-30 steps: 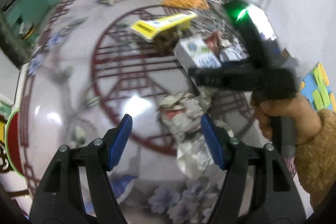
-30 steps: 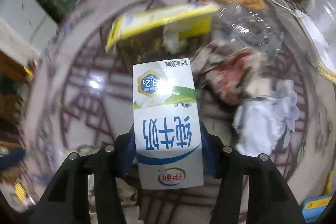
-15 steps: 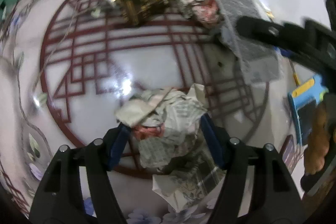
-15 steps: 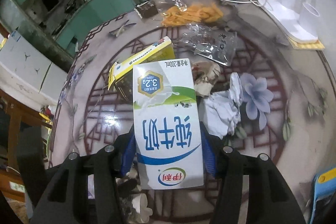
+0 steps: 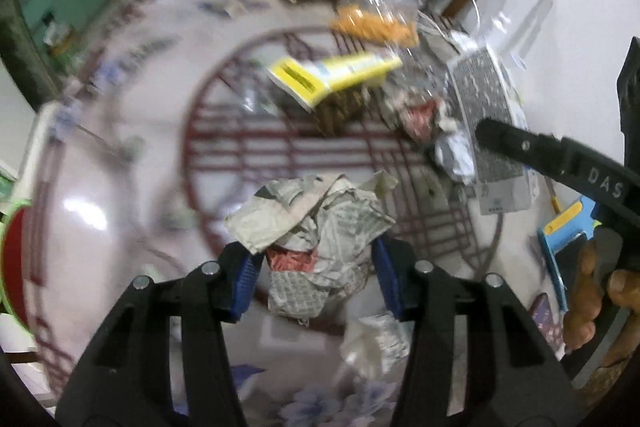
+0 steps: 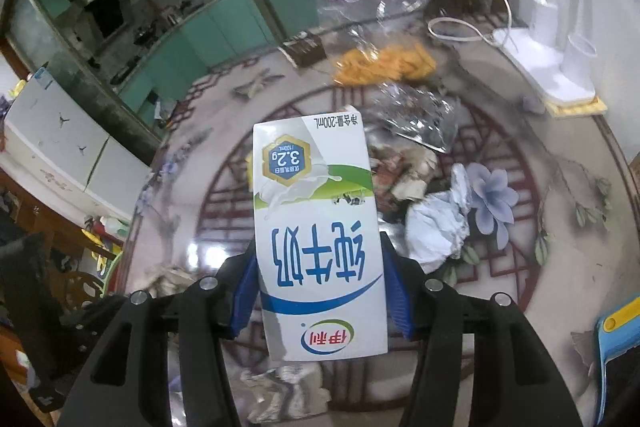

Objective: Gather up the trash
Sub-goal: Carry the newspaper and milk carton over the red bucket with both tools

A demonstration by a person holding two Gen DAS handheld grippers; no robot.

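Observation:
A crumpled newspaper wad [image 5: 320,227] sits between the blue pads of my left gripper [image 5: 316,267]. Its jaws are closing, and both pads touch the wad's sides. My right gripper [image 6: 320,283] is shut on a white, blue and green milk carton [image 6: 316,223], held upside down above the round patterned table [image 6: 560,267]. In the left wrist view the carton's printed back [image 5: 488,123] shows at the right, between the right gripper's black fingers [image 5: 520,147], with a hand [image 5: 592,291] below it.
A yellow box [image 5: 332,75], an orange snack bag [image 5: 372,25], a foil bag [image 6: 416,119], a white tissue ball [image 6: 436,231] and reddish wrappers [image 6: 396,167] litter the table's far half. A torn paper scrap [image 5: 376,343] lies near me. A white appliance [image 6: 552,67] stands at the back right.
My left gripper came down over the newspaper wad and its jaws narrowed onto it. My right gripper rose with the milk carton, so more of the table and room shows.

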